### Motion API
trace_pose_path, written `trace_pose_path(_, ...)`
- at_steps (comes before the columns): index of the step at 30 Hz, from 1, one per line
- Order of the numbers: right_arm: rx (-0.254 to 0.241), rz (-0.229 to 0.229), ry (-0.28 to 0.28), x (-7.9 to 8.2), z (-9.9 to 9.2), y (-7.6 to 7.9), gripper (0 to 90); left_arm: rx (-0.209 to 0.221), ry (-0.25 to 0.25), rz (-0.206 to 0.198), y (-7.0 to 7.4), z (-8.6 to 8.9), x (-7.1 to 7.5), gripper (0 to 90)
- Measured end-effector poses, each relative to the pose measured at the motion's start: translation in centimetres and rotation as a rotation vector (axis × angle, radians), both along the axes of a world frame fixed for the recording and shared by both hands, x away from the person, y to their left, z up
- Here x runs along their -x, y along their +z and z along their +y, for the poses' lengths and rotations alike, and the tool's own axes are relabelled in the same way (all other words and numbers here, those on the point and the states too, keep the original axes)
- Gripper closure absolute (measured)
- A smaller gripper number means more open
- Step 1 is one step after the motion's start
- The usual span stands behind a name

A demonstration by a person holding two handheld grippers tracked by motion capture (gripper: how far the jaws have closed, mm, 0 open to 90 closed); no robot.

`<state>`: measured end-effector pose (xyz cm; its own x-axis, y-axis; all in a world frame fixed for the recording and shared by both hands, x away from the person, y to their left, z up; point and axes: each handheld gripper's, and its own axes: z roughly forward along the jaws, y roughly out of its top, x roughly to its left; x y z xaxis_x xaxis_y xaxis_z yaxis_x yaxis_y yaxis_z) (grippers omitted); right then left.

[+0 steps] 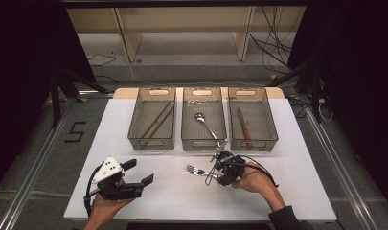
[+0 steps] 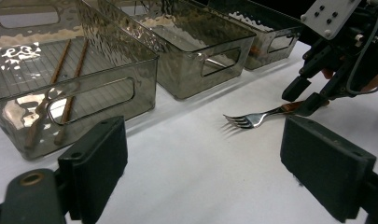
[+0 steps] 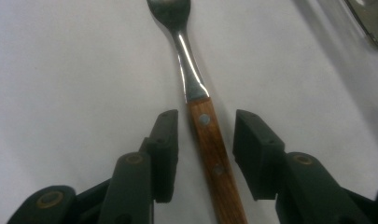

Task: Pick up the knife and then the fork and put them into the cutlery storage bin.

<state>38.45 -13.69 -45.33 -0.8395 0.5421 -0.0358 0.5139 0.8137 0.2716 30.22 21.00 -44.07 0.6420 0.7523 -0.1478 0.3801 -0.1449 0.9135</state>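
High view: my left tool rests low on the white worktop at the near left, jaws spread apart with nothing between them, its grey three-cornered plate facing up. My right tool sits near the centre of the worktop, just in front of the middle bin, with my right hand behind it. The fork lies flat on the worktop, tines pointing left, its handle end at the right tool. Three smoked clear bins stand in a row at the far side: the left bin holds two brown chopsticks, the middle bin holds a spoon, and the right bin holds a utensil with a reddish handle. Left gripper view: my left tool shows both black pads wide apart over bare worktop. Beyond them the fork lies on the surface, and my right tool straddles its handle end. The chopsticks lie in the nearest bin. Right gripper view: my right tool has its jaws parted, one on each side of the fork's wooden riveted handle. A small gap shows on both sides, so the pads are not pinching it. The steel neck runs straight ahead on the worktop.
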Motion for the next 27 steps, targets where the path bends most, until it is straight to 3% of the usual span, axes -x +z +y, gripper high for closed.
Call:
trace_pose_path(16, 0.04, 0.018, 0.052, 0.06, 0.68, -0.46, 76.3, -0.009, -0.002, 0.0, -0.03, -0.01, -0.05, 14.6)
trace_pose_path(27, 0.044, 0.004, 0.074, 0.24, 0.7, -0.31, 77.4, -0.009, -0.003, -0.001, -0.01, -0.04, -0.05, 14.6)
